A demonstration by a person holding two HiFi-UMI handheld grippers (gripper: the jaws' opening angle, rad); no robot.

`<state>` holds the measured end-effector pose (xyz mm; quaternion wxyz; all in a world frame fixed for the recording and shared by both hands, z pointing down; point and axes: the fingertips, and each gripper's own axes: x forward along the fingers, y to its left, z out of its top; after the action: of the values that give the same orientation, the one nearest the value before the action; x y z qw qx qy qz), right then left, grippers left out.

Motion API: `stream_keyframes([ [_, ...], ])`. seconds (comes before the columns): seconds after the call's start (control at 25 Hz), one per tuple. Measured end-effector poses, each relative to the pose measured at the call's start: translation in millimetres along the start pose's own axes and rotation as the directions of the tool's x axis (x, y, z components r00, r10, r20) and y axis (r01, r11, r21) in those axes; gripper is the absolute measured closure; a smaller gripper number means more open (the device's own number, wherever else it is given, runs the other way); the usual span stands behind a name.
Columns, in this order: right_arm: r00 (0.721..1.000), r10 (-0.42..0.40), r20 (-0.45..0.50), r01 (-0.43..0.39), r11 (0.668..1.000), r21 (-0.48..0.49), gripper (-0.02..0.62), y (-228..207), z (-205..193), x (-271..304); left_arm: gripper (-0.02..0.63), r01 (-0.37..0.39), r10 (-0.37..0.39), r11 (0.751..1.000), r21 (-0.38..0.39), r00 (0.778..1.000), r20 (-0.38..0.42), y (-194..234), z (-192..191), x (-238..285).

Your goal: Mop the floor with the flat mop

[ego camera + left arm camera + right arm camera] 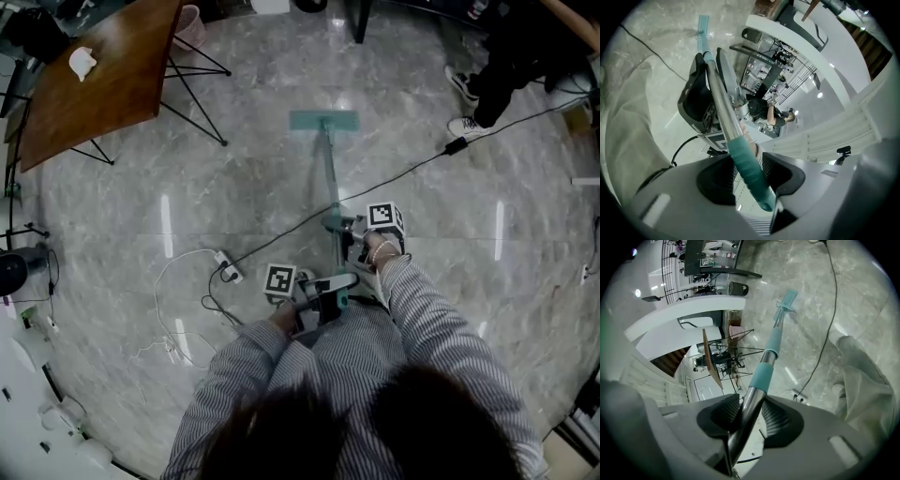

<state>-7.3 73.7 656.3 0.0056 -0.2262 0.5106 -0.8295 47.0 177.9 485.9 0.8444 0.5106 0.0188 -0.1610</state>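
Observation:
A flat mop with a teal head [323, 120] lies on the grey marble floor ahead, its pole [330, 178] running back toward me. My left gripper [323, 292] is shut on the teal grip [749, 171] at the pole's near end. A little further along, my right gripper [361, 246] is shut on the metal pole [751, 405] just below a light-blue sleeve [761, 376]. The mop head [786, 302] shows far off in the right gripper view, and the mop head [703, 24] also shows in the left gripper view.
A wooden table [94, 80] on black legs stands at the far left. A black cable [412, 169] crosses the floor to a white power strip [226, 269] near my left side. A person's legs and shoes [466, 103] are at the far right.

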Motion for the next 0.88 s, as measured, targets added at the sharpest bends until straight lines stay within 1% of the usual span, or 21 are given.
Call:
stream_keyframes([
  [0.08, 1.000, 0.000, -0.021, 0.000, 1.000, 0.012, 0.446, 17, 45, 12, 0.434, 0.016, -0.017, 1.000, 0.009, 0.999, 0.051, -14, 47, 14],
  [0.2, 0.998, -0.018, -0.067, 0.018, 1.000, 0.001, 0.449, 51, 105, 28, 0.431, 0.050, -0.052, 0.999, 0.021, 0.990, 0.129, -44, 112, 34],
  [0.36, 0.996, -0.034, -0.087, 0.034, 0.999, -0.005, 0.449, 95, 180, 41, 0.426, 0.109, -0.115, 0.993, 0.039, 0.965, 0.236, -81, 191, 60],
  [0.48, 0.996, -0.033, -0.084, 0.033, 0.999, -0.008, 0.449, 122, 232, 56, 0.423, 0.143, -0.154, 0.988, 0.059, 0.945, 0.289, -102, 247, 75],
  [0.56, 0.996, -0.037, -0.084, 0.037, 0.999, -0.003, 0.449, 135, 264, 67, 0.423, 0.150, -0.162, 0.987, 0.061, 0.935, 0.317, -113, 283, 83],
  [0.6, 0.996, -0.040, -0.084, 0.039, 0.999, -0.008, 0.449, 139, 279, 72, 0.423, 0.149, -0.161, 0.987, 0.062, 0.931, 0.327, -117, 297, 86],
  [0.68, 0.996, -0.043, -0.076, 0.041, 0.999, -0.025, 0.449, 145, 299, 77, 0.423, 0.142, -0.157, 0.987, 0.069, 0.929, 0.335, -122, 315, 91],
  [0.76, 0.997, -0.047, -0.068, 0.045, 0.998, -0.032, 0.449, 151, 307, 76, 0.422, 0.147, -0.162, 0.987, 0.072, 0.929, 0.334, -124, 321, 95],
  [0.88, 0.994, -0.063, -0.084, 0.058, 0.997, -0.052, 0.449, 149, 312, 79, 0.422, 0.148, -0.164, 0.986, 0.075, 0.931, 0.325, -124, 324, 97],
])
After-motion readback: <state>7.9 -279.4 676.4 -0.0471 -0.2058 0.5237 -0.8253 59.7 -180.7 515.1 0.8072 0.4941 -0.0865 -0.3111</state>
